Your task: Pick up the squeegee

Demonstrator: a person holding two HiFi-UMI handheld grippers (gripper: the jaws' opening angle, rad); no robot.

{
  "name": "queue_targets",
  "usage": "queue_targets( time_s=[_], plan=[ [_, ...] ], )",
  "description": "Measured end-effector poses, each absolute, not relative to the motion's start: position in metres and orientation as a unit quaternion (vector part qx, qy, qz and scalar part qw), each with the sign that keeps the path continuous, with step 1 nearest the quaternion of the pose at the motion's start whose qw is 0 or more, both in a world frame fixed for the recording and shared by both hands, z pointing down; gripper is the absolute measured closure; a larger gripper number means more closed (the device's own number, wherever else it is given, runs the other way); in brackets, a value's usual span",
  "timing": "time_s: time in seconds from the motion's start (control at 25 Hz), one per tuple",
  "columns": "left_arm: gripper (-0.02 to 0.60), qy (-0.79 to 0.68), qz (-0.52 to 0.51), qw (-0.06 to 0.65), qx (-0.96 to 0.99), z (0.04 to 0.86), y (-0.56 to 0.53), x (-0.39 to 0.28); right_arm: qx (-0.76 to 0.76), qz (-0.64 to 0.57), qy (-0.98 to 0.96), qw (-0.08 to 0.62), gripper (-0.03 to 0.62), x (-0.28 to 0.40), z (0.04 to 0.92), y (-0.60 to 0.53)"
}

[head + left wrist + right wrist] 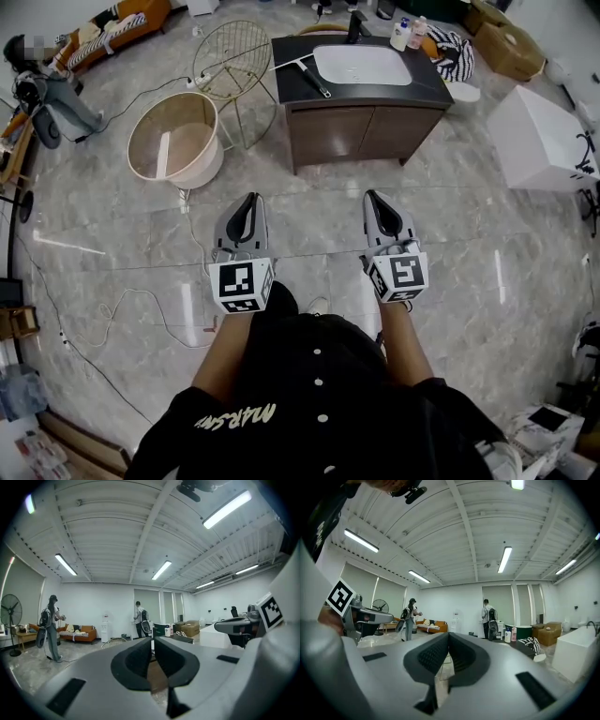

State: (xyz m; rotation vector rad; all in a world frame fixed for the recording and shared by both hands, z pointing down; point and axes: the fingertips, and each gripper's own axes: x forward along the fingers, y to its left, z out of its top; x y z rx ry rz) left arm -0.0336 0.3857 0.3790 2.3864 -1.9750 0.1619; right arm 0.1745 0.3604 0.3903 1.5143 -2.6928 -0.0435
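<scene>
Marble floor separates me from the cabinet, where the squeegee lies beside the sink; with left gripper and right gripper closed on nothing, I reckon this is the approach step, and next I must get near and open one.

I was working in a big open studio hall: ahead of my left gripper and right gripper, a vanity cabinet with a sink stood free on a marble-tile floor. Far beyond them were an orange sofa, people with backpacks, and strip lights on a ribbed ceiling.
</scene>
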Motion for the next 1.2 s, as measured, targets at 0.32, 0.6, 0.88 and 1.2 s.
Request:
queue_targets(
  time_s=[0.32, 0.6, 0.88, 1.2],
  plan=[
    [0.557, -0.636, 0.055, 0.021, 0.769, 0.387, 0.356, -0.026, 0.489, -0.017, -0.872, 0.023, 0.597, 0.179, 0.395, 0.329],
    [0.557, -0.629, 0.044, 0.028, 0.775, 0.395, 0.295, -0.036, 0.495, -0.021, -0.869, 0.016, 0.597, 0.169, 0.397, 0.272],
    [0.558, -0.624, 0.043, 0.029, 0.779, 0.394, 0.215, -0.059, 0.493, -0.022, -0.869, 0.034, 0.597, 0.143, 0.397, 0.195],
    [0.557, -0.613, 0.046, 0.032, 0.788, 0.393, 0.145, -0.083, 0.502, -0.02, -0.864, 0.041, 0.597, 0.116, 0.395, 0.124]
  ],
)
